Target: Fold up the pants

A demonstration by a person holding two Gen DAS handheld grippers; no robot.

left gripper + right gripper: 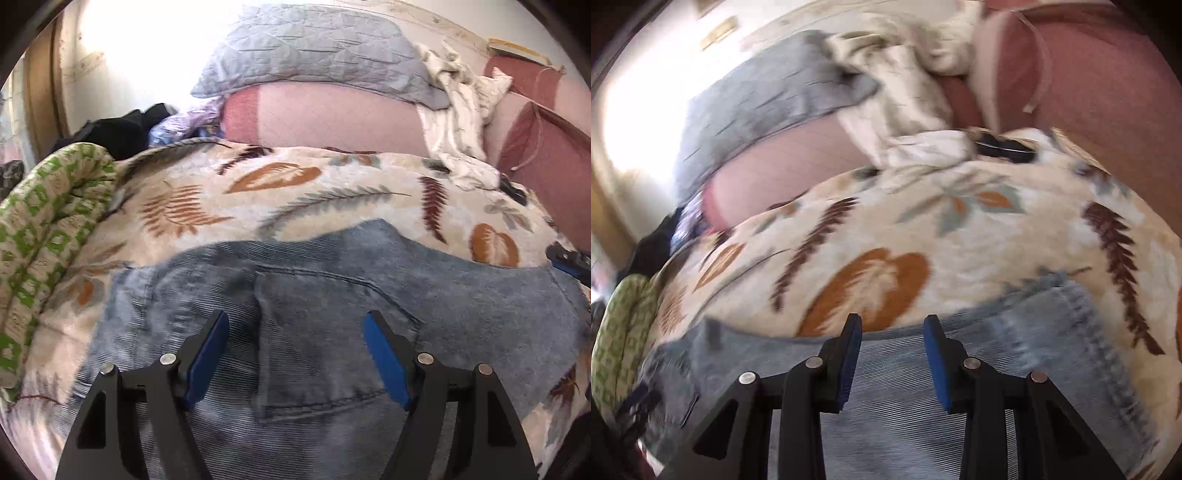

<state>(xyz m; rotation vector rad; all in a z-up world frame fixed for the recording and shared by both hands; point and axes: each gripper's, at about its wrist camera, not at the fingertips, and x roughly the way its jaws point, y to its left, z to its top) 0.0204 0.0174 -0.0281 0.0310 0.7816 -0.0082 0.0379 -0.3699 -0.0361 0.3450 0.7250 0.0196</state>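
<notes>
No readable text, labels, brands, numbers or signs are showing in either view. The right wrist view is blurring too much to make out any fine print.

Likely home bedroom: bed blanket (pixel 295 192), quilted pillow (pixel 317 48).
</notes>
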